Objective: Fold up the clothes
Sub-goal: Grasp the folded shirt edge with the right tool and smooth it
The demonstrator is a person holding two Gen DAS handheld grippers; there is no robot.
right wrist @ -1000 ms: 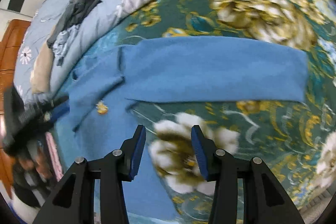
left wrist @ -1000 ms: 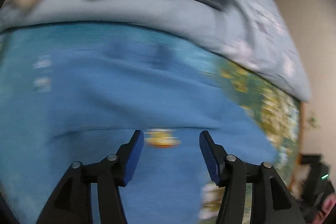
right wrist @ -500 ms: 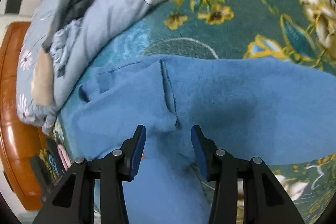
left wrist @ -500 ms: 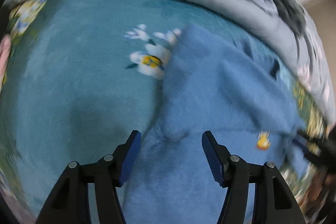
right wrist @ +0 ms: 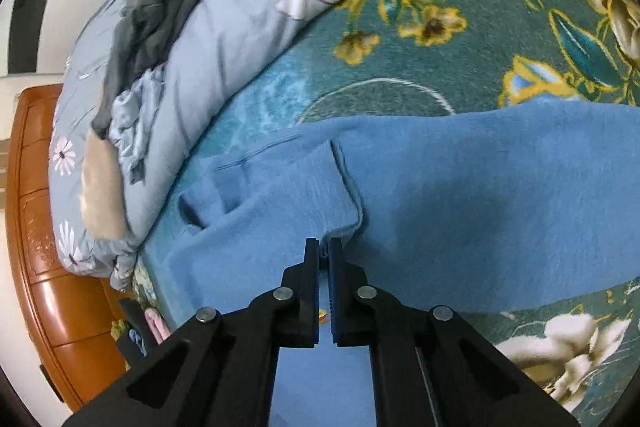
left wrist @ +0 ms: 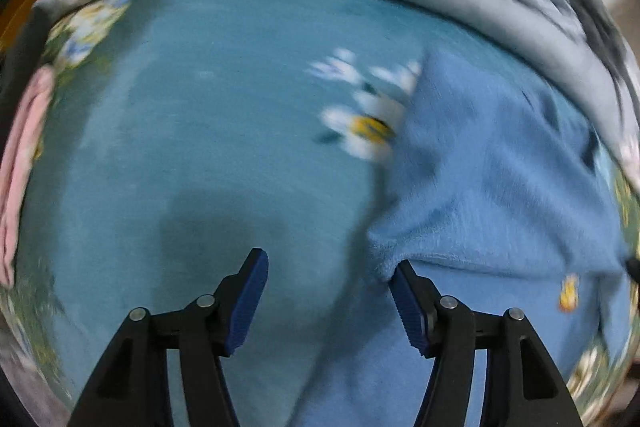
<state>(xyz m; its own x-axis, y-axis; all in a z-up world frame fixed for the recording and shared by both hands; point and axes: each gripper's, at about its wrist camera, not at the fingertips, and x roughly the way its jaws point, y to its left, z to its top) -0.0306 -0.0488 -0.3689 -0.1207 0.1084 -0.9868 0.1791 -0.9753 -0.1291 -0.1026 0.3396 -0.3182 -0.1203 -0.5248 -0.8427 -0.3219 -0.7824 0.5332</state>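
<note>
The left tongs [left wrist: 326, 297] stand spread above a teal plush bedspread [left wrist: 200, 147], their right pad just beside a fuzzy blue fleece garment [left wrist: 500, 187]. A puffy grey floral duvet [right wrist: 240, 27] carries crumpled dark clothes [right wrist: 160, 7]. The right tongs [right wrist: 324, 247] are pressed together, pinching a folded corner; the garment's long axis stretches rightward across the bed.

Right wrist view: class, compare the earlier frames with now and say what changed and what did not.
The right gripper closed in on the fleecy blue garment and shut on its folded corner. The left gripper swung left across the teal floral bedspread and stayed open. The grey-blue quilt did not move.
</note>
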